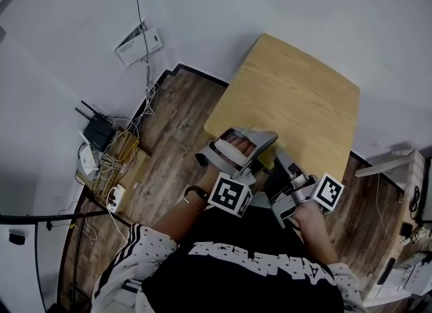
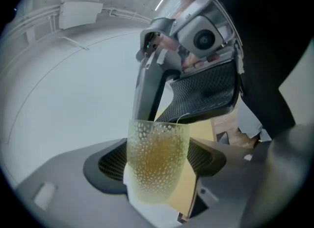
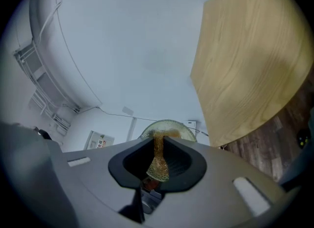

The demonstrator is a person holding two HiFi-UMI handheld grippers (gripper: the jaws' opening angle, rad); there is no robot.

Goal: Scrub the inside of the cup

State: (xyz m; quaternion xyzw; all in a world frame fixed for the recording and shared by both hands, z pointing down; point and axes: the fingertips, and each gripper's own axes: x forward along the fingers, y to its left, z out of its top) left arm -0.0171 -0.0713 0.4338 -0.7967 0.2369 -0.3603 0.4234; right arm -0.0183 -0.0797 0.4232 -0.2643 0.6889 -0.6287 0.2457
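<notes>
In the left gripper view a pale, see-through dimpled cup stands rim up between the wide-set jaws of my left gripper, whose pads press on both its sides. An amber patch shows through its wall. My right gripper comes down at the rim from above. In the right gripper view the right gripper is shut on a thin amber dimpled scrubber that runs on toward the cup's rounded shape just beyond. From the head view both grippers meet over the table's near edge, with the cup hidden.
A light wooden table stands against the white wall. On the wood floor at the left sit a router and a tangle of cables. A white shelf stands at the right.
</notes>
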